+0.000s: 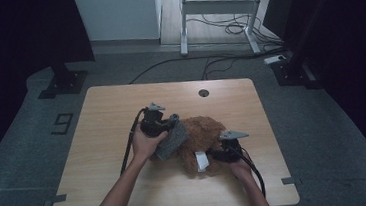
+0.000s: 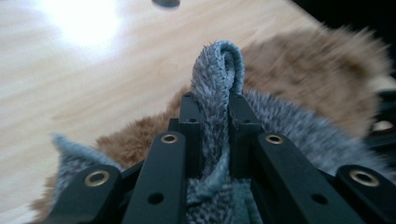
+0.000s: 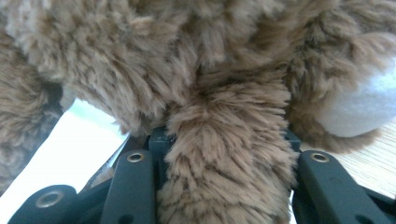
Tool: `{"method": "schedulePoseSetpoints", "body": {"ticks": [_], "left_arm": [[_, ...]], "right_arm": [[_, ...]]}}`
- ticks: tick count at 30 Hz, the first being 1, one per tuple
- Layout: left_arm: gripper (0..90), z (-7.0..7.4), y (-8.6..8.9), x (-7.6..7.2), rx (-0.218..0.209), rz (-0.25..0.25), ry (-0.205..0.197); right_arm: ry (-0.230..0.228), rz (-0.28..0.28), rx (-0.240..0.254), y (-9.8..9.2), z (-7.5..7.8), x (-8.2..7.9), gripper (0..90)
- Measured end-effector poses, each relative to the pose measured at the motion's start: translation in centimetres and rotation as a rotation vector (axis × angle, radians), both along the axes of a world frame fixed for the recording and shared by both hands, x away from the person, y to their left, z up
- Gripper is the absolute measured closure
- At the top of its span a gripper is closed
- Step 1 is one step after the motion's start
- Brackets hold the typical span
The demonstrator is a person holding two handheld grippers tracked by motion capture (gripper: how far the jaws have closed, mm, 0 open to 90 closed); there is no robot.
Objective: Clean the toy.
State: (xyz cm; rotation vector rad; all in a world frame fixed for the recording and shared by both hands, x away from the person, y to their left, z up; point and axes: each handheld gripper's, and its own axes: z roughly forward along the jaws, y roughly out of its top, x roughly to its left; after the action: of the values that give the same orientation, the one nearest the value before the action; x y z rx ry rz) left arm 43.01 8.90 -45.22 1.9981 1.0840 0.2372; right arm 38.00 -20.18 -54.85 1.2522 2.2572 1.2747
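A brown plush toy [image 1: 204,132] lies on the wooden table [image 1: 121,108], with a grey fuzzy cloth [image 1: 171,140] draped over its left side. My left gripper [image 1: 171,122] is shut on a raised fold of that cloth [image 2: 217,74], which stands up between the jaws; the brown plush [image 2: 322,79] lies just beyond. At the toy's right side, my right gripper [image 1: 215,155] is shut on a furry limb [image 3: 229,158] that fills the gap between its jaws. A white tag [image 1: 201,161] hangs from the toy near the right gripper.
A round cable hole [image 1: 203,92] sits at the table's far edge. Bare tabletop surrounds the toy on all sides. Beyond the table are a desk frame [image 1: 218,9], floor cables [image 1: 224,29] and dark stands [image 1: 63,81].
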Motion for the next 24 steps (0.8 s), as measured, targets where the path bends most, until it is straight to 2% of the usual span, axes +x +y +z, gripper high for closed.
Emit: {"method": "schedulePoseSetpoints", "body": {"ticks": [3,6,9,11,12,15,18,21,24], "left_arm": [[79.0,-0.5,1.1,-0.2,-0.062,0.0,0.036],[79.1,-1.0,1.8,-1.1,-0.076,0.006,0.023],[79.4,-1.6,2.2,-2.1,-0.107,0.004,0.008],[79.6,-2.0,2.2,-2.7,-0.134,-0.007,0.005],[79.8,-2.2,2.2,-3.1,-0.138,-0.011,-0.006],[79.9,-2.3,1.7,-4.4,-0.108,-0.034,-0.055],[79.9,-2.5,1.6,-5.3,-0.099,-0.038,-0.084],[79.9,-2.7,1.7,-5.9,-0.119,-0.041,-0.08],[80.0,-2.8,2.0,-6.2,-0.142,-0.043,-0.068]], "right_arm": [[0.004,0.007,0.014,-0.4,0.0,-0.2,52.5],[0.008,0.017,0.011,-0.4,0.4,-0.9,43.1],[-0.003,0.008,0.01,-0.9,1.0,-1.8,35.6],[-0.013,0.001,0.043,-1.6,1.5,-2.3,33.1],[-0.019,-0.001,0.062,-2.0,1.8,-2.5,32.0],[-0.049,0.001,0.118,-2.8,3.1,-3.2,27.3],[-0.074,0.007,0.148,-2.6,4.2,-3.5,22.2],[-0.093,0.007,0.153,-1.7,4.9,-3.5,19.2],[-0.072,0.004,0.125,-0.3,4.9,-2.9,18.9]]}}
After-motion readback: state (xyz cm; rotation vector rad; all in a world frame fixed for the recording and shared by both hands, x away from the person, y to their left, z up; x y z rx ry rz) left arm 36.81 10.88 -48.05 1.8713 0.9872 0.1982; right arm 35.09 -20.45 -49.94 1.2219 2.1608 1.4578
